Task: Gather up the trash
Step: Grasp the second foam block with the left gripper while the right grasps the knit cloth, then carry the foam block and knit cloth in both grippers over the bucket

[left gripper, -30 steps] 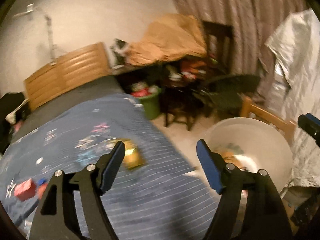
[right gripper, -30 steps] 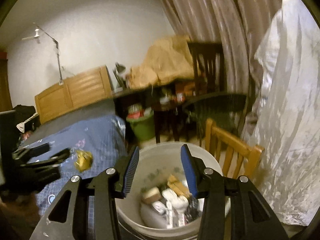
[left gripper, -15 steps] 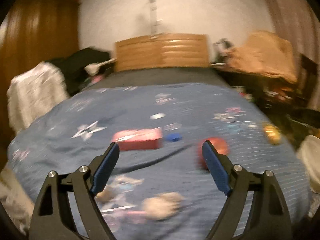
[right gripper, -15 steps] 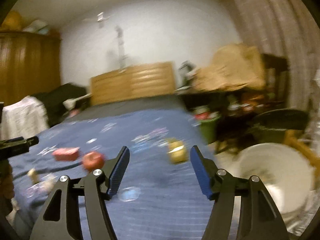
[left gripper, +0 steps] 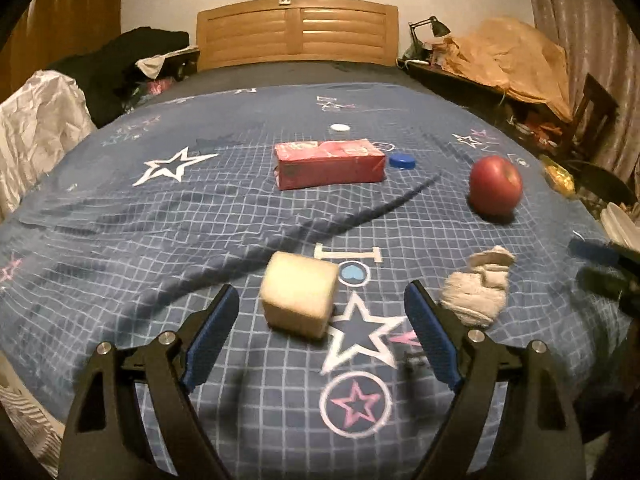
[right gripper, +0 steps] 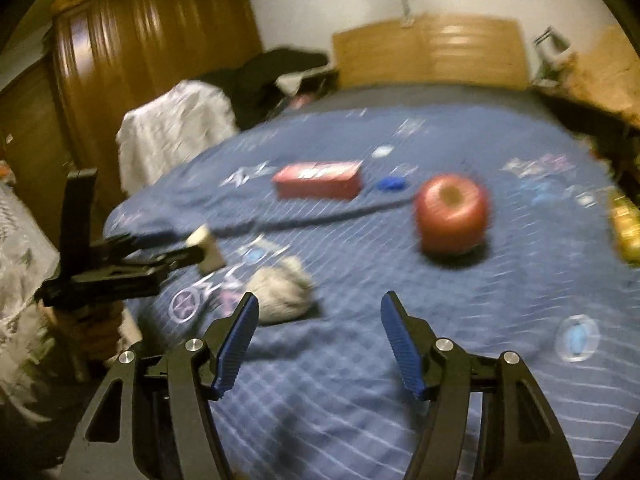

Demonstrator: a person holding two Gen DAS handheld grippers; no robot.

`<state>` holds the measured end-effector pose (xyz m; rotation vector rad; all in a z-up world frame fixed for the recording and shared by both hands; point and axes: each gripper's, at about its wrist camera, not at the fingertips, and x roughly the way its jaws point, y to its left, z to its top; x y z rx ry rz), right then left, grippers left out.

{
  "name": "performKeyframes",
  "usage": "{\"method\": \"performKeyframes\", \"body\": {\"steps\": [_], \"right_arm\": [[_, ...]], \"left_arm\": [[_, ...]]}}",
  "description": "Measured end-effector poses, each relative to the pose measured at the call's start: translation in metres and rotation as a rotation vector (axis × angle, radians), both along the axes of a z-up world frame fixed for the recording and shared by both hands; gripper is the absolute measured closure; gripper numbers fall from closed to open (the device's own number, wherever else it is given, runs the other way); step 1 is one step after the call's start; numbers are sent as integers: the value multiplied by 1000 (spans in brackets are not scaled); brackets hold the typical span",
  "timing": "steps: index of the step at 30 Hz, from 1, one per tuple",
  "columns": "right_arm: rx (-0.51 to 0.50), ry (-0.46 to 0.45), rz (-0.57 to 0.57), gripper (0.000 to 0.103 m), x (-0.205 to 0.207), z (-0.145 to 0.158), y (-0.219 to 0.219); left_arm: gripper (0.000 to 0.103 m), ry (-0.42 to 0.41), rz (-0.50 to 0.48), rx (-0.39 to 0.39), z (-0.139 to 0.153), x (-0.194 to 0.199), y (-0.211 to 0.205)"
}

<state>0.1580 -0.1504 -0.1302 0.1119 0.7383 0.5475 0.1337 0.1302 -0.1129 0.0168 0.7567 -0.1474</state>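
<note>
On the blue star-print bedspread (left gripper: 160,240) lie a pale yellow foam cube (left gripper: 298,294), a crumpled white tissue (left gripper: 478,288), a red apple (left gripper: 495,185), a red carton (left gripper: 330,164), a blue bottle cap (left gripper: 402,161), a white cap (left gripper: 340,127) and a yellow wrapper (left gripper: 560,178). My left gripper (left gripper: 320,292) is open, and the cube sits just ahead between its fingers, untouched. My right gripper (right gripper: 320,298) is open and empty. The tissue (right gripper: 282,294) lies just beyond its left finger and the apple (right gripper: 452,214) further ahead to the right.
A wooden headboard (left gripper: 298,32) closes the far end. A white-draped shape (left gripper: 36,128) and dark clothes (left gripper: 120,60) stand on the left. A cluttered desk under brown paper (left gripper: 508,56) is on the right. A white bucket rim (left gripper: 620,224) shows at the bed's right edge.
Both grippers have swung left from the white bucket to the bed, and their jaws stand wider. The left one has come down close to the foam cube.
</note>
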Motion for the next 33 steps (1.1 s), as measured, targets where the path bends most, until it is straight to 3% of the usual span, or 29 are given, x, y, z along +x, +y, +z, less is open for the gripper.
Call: {"method": "performKeyframes", "body": {"steps": [3, 8, 11, 20, 25, 33], "right_arm": [[3, 65, 29, 38, 9, -15, 16], [32, 156, 28, 41, 23, -32, 36], [26, 169, 43, 43, 28, -38, 49], [60, 172, 22, 64, 36, -49, 51], [61, 121, 5, 65, 18, -28, 33], [62, 23, -97, 65, -26, 15, -23]], "left_arm": [[26, 21, -15, -4, -13, 11, 4], [53, 74, 27, -34, -30, 30, 16], [61, 70, 22, -70, -34, 32, 17], [66, 37, 60, -61, -36, 29, 10], [67, 8, 81, -54, -21, 15, 3], [67, -58, 87, 24, 18, -13, -47]]}}
